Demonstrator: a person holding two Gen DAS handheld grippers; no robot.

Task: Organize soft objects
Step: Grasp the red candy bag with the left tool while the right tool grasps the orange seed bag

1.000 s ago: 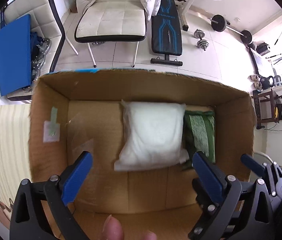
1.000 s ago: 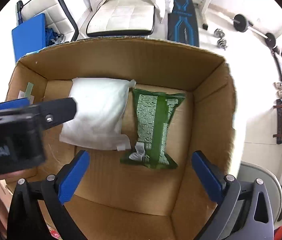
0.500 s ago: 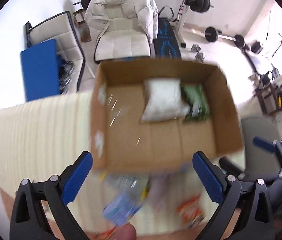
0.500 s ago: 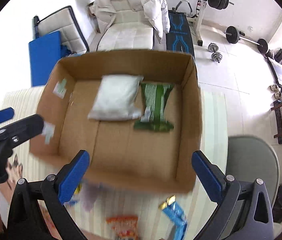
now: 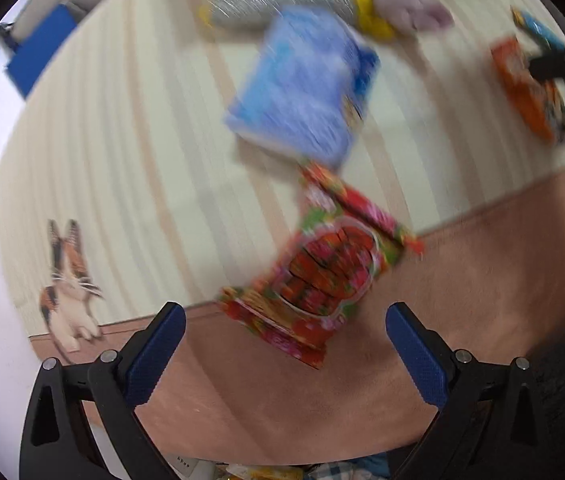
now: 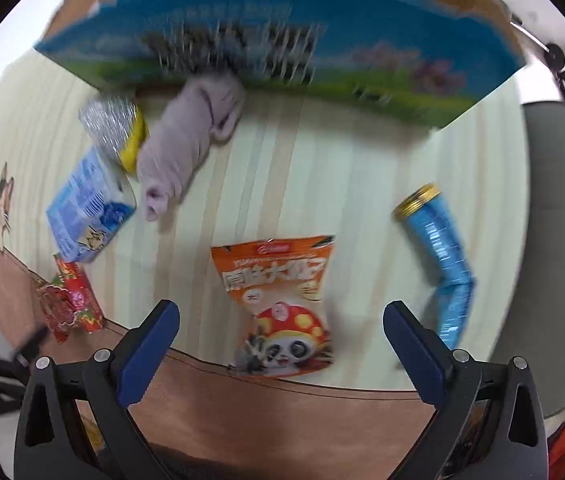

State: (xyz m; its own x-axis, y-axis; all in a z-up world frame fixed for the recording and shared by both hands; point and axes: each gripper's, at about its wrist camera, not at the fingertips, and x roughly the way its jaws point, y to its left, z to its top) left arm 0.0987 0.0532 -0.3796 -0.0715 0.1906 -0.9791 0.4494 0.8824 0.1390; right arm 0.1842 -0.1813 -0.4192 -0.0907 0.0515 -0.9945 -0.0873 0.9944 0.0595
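Pouch [image 6: 280, 304], orange w/ panda, Chinese print unreadable.

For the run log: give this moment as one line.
left gripper: open, over red snack pack | right gripper: open, over orange snack bag | nothing held | box behind

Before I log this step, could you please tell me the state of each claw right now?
Left claw: open, holding nothing.
Right claw: open, holding nothing.
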